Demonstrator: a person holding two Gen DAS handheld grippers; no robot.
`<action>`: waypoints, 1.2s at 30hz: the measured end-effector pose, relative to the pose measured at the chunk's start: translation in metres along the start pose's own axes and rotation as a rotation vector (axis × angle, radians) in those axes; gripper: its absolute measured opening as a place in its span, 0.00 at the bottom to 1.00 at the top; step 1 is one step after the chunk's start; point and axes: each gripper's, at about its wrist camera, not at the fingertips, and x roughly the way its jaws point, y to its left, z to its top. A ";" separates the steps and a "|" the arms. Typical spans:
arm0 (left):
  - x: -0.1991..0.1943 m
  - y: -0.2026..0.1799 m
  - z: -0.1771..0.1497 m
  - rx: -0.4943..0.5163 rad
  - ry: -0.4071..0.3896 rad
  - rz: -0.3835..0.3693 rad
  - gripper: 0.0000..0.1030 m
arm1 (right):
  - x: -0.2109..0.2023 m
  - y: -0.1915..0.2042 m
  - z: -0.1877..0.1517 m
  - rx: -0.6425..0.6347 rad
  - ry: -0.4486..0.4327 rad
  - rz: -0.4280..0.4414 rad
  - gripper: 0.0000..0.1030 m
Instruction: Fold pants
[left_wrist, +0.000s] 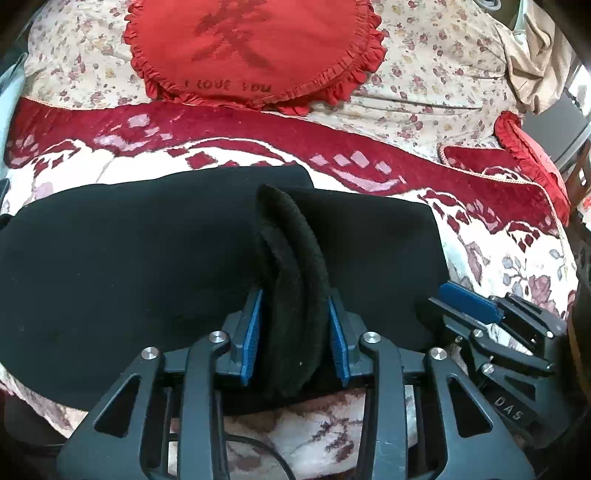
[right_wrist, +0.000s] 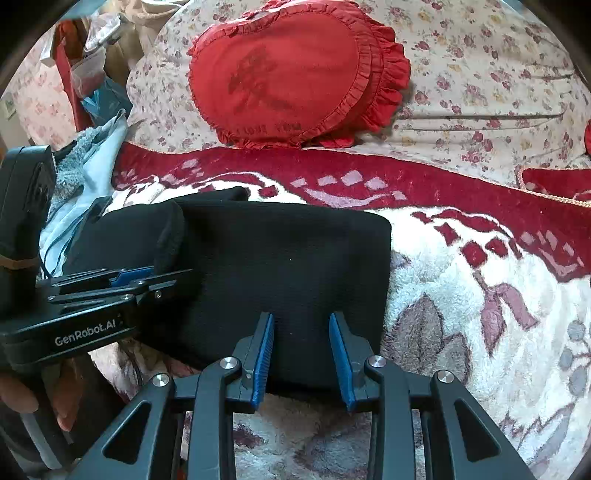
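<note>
My left hand-held gripper (left_wrist: 293, 332) is clamped on a raised ridge of the black pants (left_wrist: 147, 266), thick fleecy fold standing up between the blue pads (left_wrist: 254, 332), jaws narrowed onto it but held apart by the bulk. My right hand-held gripper (right_wrist: 301, 350) sits at the near hem of the same pants, jaws parted, pads either side of the fabric edge; cloth shows flat between them, no pinch I can confirm, so it reads as open and holding nothing. Pants lie already folded into a dark slab on the patterned blanket (right_wrist: 480, 295) on the bed, nearer to me than the red heart cushion (right_wrist: 295, 81), which rests well beyond them by the floral quilt (right_wrist: 480, 74). Long axis of the slab runs left-right across my view, parallel to the cushion's lower edge. Right end of the slab is a clean squared corner; left end trails off toward the light blue cloth (right_wrist: 92, 177). Key relation: both grippers are on the near long edge, left one toward the slab's middle with the ridge, right one near the right end, so right is closer to that corner. My guess: next fold carries one end over along the long axis. Risk: thick pile slipping from the pads.
</note>
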 end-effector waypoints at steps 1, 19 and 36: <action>-0.001 0.000 -0.001 0.000 0.000 0.003 0.33 | -0.002 0.000 0.001 0.001 0.001 0.000 0.29; -0.028 0.027 -0.010 -0.063 -0.024 0.011 0.44 | 0.012 0.035 0.020 -0.023 0.017 0.076 0.29; -0.054 0.081 -0.030 -0.207 -0.035 0.027 0.52 | 0.033 0.077 0.038 -0.116 0.054 0.078 0.29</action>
